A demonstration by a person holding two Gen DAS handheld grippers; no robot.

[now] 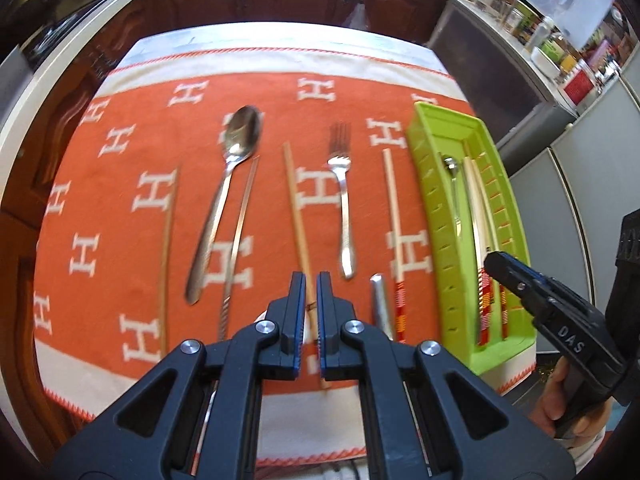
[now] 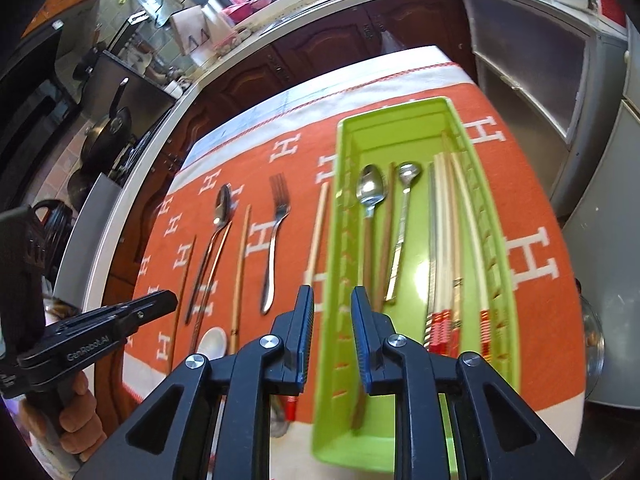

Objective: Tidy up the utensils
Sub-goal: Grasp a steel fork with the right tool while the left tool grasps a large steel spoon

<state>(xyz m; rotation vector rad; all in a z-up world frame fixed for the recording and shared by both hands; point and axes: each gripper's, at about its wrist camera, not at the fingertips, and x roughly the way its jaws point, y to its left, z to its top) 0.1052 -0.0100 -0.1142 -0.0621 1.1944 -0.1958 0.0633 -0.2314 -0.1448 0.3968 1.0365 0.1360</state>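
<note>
Left of the green tray (image 1: 434, 216), your left hand-held gripper (image 1: 311, 286) hovered nearly closed, empty, over a wooden chopstick (image 1: 295, 200). Your right hand-held gripper (image 2: 332, 304) was part-open, empty. You needed to descend squarely before pinching.

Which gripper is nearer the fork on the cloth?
Left. The left gripper hovers just beside the fork's handle end; the right gripper sits farther right, at the green tray's near wall.
</note>
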